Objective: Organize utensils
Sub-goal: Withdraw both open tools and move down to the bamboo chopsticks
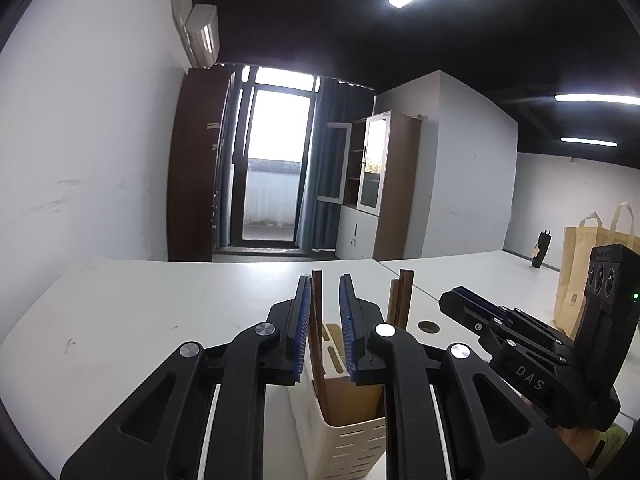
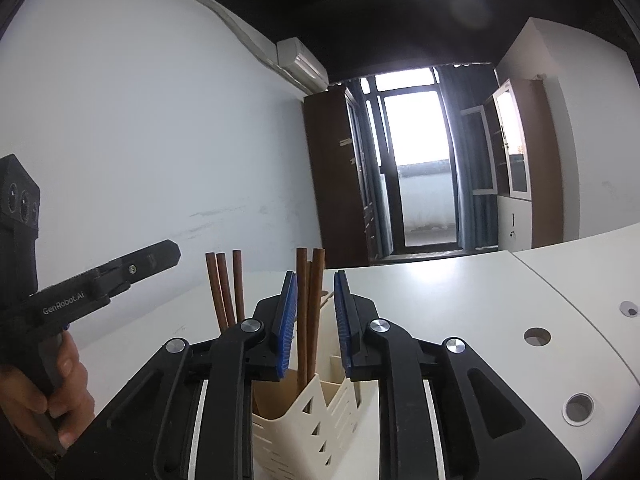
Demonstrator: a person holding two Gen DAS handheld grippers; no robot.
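Note:
A cream slotted utensil holder (image 1: pixel 352 444) (image 2: pixel 296 424) stands on the white table just below both grippers. Brown wooden chopsticks stand upright in it. My left gripper (image 1: pixel 326 312) is open around one chopstick (image 1: pixel 318 320), which rests close to the left pad with a gap on the right. A second group of chopsticks (image 1: pixel 402 300) rises to its right. My right gripper (image 2: pixel 315 312) is open around that group of chopsticks (image 2: pixel 310 300), with space beside the right pad. Three more chopsticks (image 2: pixel 228 292) stand further left, near the left gripper body (image 2: pixel 132 268) and the hand (image 2: pixel 60 380) holding it.
The white table (image 1: pixel 160 300) stretches ahead to a wall, a dark wardrobe and a balcony door. Round cable holes (image 2: pixel 537 337) (image 1: pixel 428 326) lie to the right. Paper bags (image 1: pixel 576 272) and a small dark object (image 1: pixel 540 250) sit at the far right.

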